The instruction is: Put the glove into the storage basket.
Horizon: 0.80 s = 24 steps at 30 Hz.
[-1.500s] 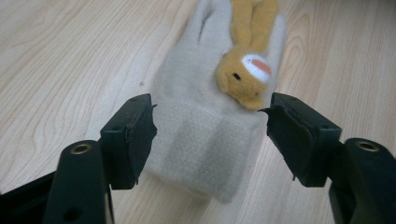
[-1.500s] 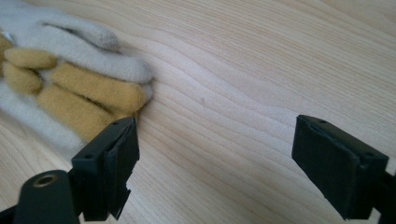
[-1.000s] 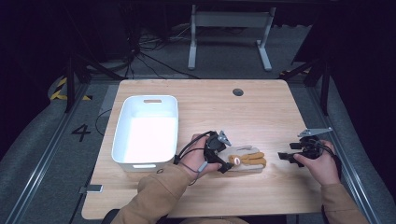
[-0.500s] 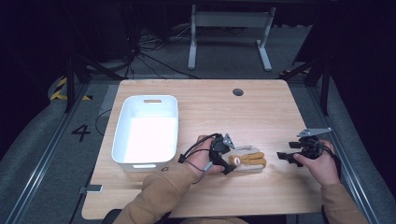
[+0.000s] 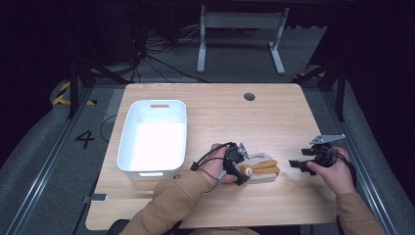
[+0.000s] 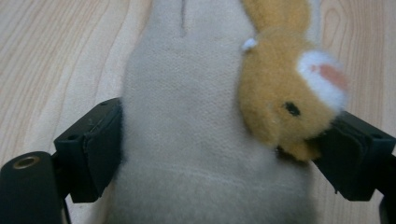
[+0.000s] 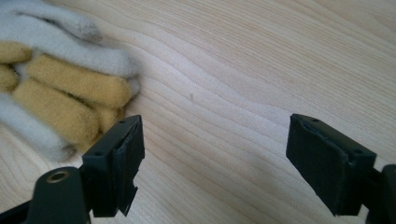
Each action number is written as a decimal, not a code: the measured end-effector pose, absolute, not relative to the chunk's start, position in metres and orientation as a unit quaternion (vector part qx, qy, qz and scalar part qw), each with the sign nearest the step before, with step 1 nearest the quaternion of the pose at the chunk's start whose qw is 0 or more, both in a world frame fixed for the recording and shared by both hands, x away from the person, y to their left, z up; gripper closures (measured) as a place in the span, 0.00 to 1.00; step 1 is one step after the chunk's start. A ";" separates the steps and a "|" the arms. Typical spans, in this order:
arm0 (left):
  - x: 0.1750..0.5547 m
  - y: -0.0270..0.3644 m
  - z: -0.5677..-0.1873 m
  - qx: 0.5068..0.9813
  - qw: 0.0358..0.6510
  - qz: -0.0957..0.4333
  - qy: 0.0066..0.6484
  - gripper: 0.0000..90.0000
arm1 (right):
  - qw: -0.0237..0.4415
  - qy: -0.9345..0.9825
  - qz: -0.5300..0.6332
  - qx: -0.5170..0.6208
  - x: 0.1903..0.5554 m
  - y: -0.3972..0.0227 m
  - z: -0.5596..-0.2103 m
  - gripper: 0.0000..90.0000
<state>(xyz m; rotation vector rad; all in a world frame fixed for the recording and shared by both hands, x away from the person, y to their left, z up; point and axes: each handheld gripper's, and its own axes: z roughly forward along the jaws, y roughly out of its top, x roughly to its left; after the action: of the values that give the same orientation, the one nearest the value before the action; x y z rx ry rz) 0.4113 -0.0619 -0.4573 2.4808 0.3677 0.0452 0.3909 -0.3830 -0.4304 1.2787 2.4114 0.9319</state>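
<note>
Soft grey-and-tan plush glove with a small animal head (image 6: 205, 140) lies on the wooden table (image 5: 274, 117), right of the white plastic bin (image 5: 154, 139). Our left tongs (image 6: 219, 154) have just been opening, now straddling its cuff, pads brushing the fleece. Right tongs (image 7: 212, 168) gape empty. We judge it light and squashy: pinch the cuff deep.

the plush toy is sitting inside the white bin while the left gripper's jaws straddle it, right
Not quite. The plush toy lies on the wooden table, to the right of the white bin, not in it; the high view shows this. The rest holds: the left gripper has its jaws on either side of the toy, as the left gripper view shows.
</note>
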 end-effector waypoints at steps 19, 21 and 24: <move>0.413 -0.066 -0.465 0.931 0.346 0.035 0.108 0.14 | 0.127 0.831 0.314 0.442 0.392 -0.382 -0.434 0.22; 0.413 -0.066 -0.465 0.932 0.345 0.035 0.107 0.17 | 0.126 0.831 0.313 0.441 0.392 -0.382 -0.435 0.22; 0.413 -0.067 -0.463 0.934 0.338 0.033 0.107 0.17 | 0.126 0.832 0.313 0.441 0.392 -0.381 -0.435 0.22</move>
<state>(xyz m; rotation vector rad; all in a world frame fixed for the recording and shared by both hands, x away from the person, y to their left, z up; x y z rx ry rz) 0.4133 -0.0674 -0.4635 2.4340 0.2776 0.0863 0.3919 -0.3808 -0.4353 1.2838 2.4224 0.9120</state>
